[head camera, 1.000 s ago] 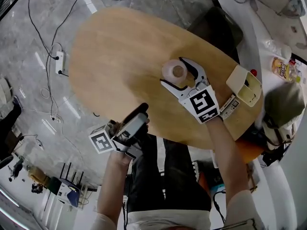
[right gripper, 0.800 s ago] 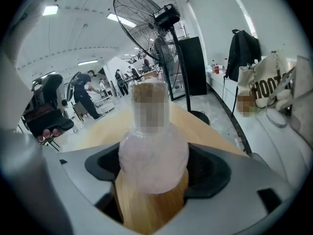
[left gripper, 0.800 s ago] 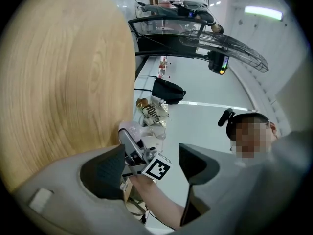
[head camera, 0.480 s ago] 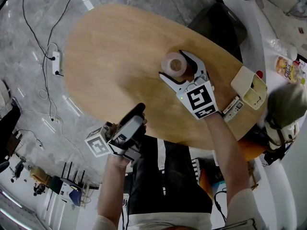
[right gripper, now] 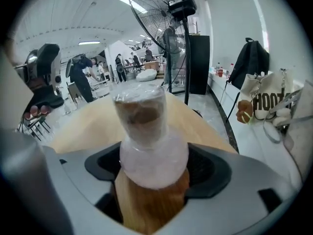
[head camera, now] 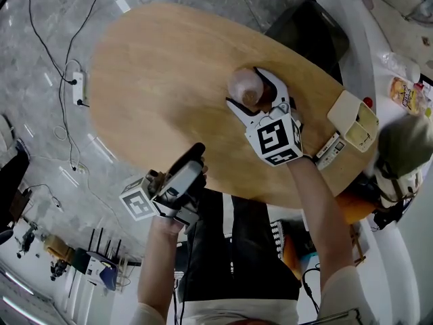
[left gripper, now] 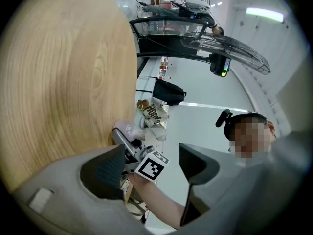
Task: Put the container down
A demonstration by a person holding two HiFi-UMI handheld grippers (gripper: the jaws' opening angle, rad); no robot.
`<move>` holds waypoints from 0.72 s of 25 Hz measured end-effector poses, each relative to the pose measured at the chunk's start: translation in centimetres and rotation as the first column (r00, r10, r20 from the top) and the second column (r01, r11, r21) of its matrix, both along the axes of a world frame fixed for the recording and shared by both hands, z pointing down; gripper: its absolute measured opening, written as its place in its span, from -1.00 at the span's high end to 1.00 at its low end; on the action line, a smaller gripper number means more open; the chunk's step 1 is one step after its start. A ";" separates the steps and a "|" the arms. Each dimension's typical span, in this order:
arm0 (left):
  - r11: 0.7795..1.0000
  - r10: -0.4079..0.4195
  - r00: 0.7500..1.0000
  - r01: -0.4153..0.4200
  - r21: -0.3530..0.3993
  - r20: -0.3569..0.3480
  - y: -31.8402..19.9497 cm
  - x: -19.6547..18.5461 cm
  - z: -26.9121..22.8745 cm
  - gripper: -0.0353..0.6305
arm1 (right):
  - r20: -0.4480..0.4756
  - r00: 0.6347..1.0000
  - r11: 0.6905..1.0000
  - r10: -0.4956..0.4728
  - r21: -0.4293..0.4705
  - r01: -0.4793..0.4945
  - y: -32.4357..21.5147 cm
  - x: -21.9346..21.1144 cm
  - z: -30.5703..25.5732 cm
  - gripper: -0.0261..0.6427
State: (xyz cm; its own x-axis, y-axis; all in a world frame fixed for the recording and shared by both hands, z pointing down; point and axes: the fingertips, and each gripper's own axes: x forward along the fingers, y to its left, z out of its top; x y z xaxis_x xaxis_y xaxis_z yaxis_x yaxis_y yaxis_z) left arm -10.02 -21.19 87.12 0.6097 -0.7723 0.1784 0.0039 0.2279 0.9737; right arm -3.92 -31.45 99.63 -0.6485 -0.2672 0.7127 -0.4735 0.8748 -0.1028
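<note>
A translucent pinkish container (head camera: 243, 85) with a brown, film-wrapped top stands upright between the jaws of my right gripper (head camera: 247, 91) over the oval wooden table (head camera: 155, 73). In the right gripper view both black pads press the container's (right gripper: 152, 148) round body, so the right gripper (right gripper: 155, 169) is shut on it. Whether its base touches the wood (right gripper: 88, 121) I cannot tell. My left gripper (head camera: 189, 165) hovers off the table's near edge. In its own view the left gripper (left gripper: 149, 168) stands open with nothing between its jaws, beside the tabletop (left gripper: 63, 72).
A beige compartment box (head camera: 355, 120) and a small handheld device (head camera: 329, 149) sit at the table's right edge. A dark chair (head camera: 311, 36) stands behind the table. A power strip (head camera: 78, 87) with cables lies on the floor at left. A standing fan (right gripper: 151, 13) rises beyond the table.
The right gripper, still shut on the container, has shifted slightly toward the far side of the table. The left gripper has barely moved.
</note>
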 end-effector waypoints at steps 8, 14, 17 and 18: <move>0.998 0.048 0.999 -0.048 0.037 0.017 0.5 -0.2 -2.9 -0.09 | 0.010 1.000 1.000 0.023 0.004 -0.023 0.2 0.3 -3.6 -0.25; 0.990 0.108 0.994 -0.109 0.088 0.010 1.9 -0.7 -7.1 -0.09 | 0.020 0.994 0.993 0.111 0.039 -0.112 1.3 1.3 -9.1 -0.25; 0.983 0.132 0.991 -0.133 0.126 0.015 1.9 -0.3 -11.7 -0.09 | 0.037 0.986 0.986 0.163 0.034 -0.164 2.5 1.7 -12.6 -0.24; 0.980 0.133 0.991 -0.134 0.146 0.013 1.6 -0.1 -13.6 -0.09 | 0.040 0.984 0.984 0.173 0.036 -0.175 2.9 1.7 -13.8 -0.24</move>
